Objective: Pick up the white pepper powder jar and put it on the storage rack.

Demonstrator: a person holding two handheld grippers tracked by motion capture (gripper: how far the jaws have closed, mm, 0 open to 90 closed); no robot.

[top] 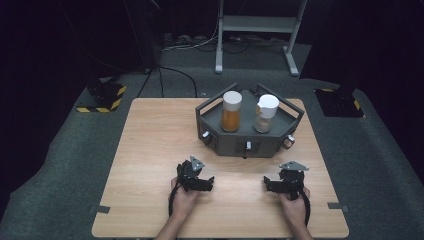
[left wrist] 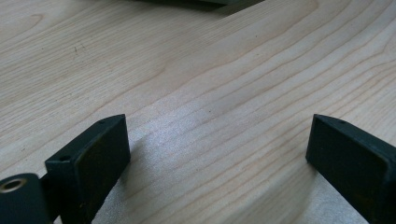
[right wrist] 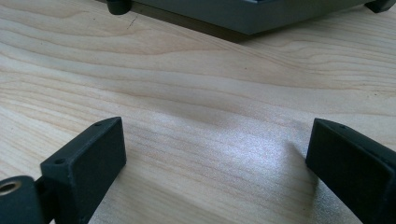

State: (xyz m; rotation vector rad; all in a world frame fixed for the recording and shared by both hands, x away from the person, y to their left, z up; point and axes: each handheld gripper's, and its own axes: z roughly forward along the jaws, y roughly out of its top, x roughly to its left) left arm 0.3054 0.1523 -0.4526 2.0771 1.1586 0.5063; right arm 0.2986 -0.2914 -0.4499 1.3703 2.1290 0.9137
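A dark grey hexagonal tray (top: 248,143) stands at the back middle of the wooden table (top: 150,140). In it are two white-capped jars: one with orange contents (top: 231,111) on the left and one with pale contents (top: 265,113) on the right. My left gripper (top: 207,183) rests low on the table in front of the tray, open, nothing between its jaws (left wrist: 217,158). My right gripper (top: 270,184) rests to the right of it, also open and empty (right wrist: 217,161). The tray's lower edge (right wrist: 243,18) lies ahead of the right gripper.
Small knobs (top: 288,142) stick out from the tray's front faces. Beyond the table a grey metal stand (top: 257,30) and cables lie on the dark floor. Black-and-yellow striped bases (top: 102,97) sit off the table's far corners.
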